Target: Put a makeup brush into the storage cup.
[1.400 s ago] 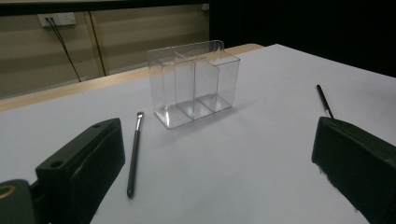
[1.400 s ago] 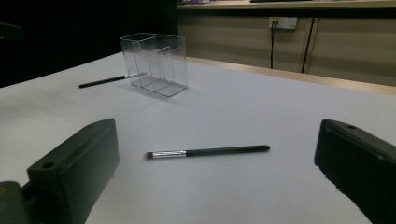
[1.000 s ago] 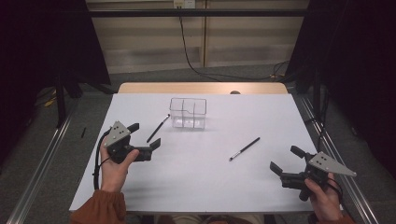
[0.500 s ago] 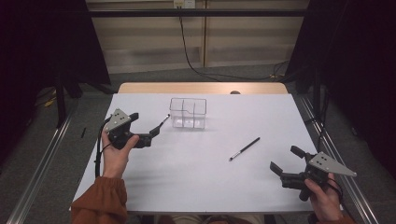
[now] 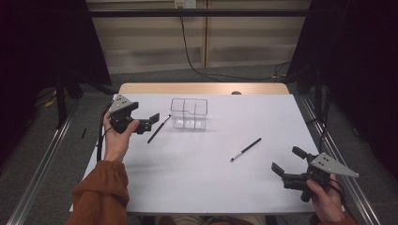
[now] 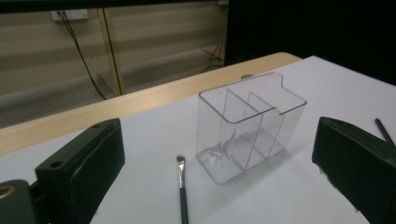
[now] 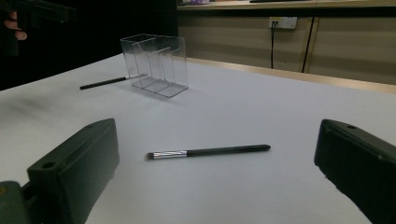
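Left gripper [image 5: 149,122] hangs over the tabletop's [image 5: 197,187] far-left part, jaws spread wide, nothing between them, pointing at the left brush [image 5: 158,129]. That brush lies flat just left of the clear organizer [image 5: 189,113], bristle end toward it, close to its wall (touching or not, cannot tell). In the left gripper view the brush [image 6: 182,191] sits centered between the jaws, the organizer [image 6: 250,126] upright beyond it, three compartments, all see-through. The organizer stands toward the far edge, with a strip of bare wood behind the white cover. Right gripper [image 5: 287,165] is low near the near-right corner, close to the right edge, jaws also wide apart and holding nothing. Second brush [image 5: 245,149] lies flat mid-right, well apart from the organizer, between it and the right gripper; the right gripper view has this brush [image 7: 208,151] lying crosswise ahead of the jaws, bristles to that view's left. Wide bare surface across the middle and near-left (plenty of room). A metal rail runs along each side, off the tabletop.
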Motion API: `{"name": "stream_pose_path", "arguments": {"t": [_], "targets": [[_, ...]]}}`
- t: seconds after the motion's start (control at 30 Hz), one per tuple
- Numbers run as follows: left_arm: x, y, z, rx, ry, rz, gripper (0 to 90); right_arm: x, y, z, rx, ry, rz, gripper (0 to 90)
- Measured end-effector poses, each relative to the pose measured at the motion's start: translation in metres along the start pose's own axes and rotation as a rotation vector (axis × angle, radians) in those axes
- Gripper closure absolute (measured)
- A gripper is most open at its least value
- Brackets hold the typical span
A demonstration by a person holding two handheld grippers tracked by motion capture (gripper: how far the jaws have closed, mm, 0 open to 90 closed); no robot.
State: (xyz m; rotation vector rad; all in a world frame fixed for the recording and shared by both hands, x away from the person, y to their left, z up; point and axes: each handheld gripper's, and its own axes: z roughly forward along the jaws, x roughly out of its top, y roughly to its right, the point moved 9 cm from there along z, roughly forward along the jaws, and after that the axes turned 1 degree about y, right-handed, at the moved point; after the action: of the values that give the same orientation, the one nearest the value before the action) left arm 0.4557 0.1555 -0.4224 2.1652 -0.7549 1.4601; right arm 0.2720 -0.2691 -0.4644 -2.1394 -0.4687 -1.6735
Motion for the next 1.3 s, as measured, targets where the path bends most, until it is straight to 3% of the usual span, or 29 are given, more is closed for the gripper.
{"name": "stream_pose_path", "arguments": {"t": [0.27, 0.4, 0.43, 0.7, 0.87, 1.0, 1.1, 1.23, 1.3], "targets": [[0.007, -0.005, 0.014, -0.005, -0.027, 0.014, 2.9, 0.000, -0.001, 0.000, 0.002, 0.000, -0.002, 0.0], [0.002, -0.010, 0.021, 0.004, -0.071, 0.010, 2.9, 0.000, -0.001, -0.001, 0.002, 0.003, -0.001, 0.0], [-0.002, -0.013, 0.025, 0.001, -0.106, 0.010, 2.9, 0.000, -0.001, -0.001, 0.003, 0.003, 0.000, 0.0], [-0.011, -0.025, 0.035, 0.017, -0.223, 0.010, 3.5, 0.000, -0.002, 0.000, 0.010, -0.003, -0.008, 0.0], [-0.022, -0.029, 0.038, 0.022, -0.329, 0.048, 3.9, -0.001, -0.003, 0.000, 0.011, -0.005, -0.003, 0.0], [-0.029, -0.029, 0.043, 0.017, -0.397, 0.056, 4.1, -0.001, -0.003, 0.000, 0.010, -0.007, -0.005, 0.0], [-0.036, -0.028, 0.047, -0.001, -0.461, 0.078, 6.0, -0.002, -0.003, 0.000, 0.012, -0.011, -0.009, 0.0], [-0.042, -0.027, 0.053, -0.025, -0.518, 0.069, 6.7, -0.001, -0.002, 0.000, 0.006, -0.007, -0.005, 0.0], [-0.045, -0.027, 0.056, -0.028, -0.548, 0.083, 6.7, -0.001, -0.003, 0.000, 0.010, -0.007, -0.006, 0.0]]}}
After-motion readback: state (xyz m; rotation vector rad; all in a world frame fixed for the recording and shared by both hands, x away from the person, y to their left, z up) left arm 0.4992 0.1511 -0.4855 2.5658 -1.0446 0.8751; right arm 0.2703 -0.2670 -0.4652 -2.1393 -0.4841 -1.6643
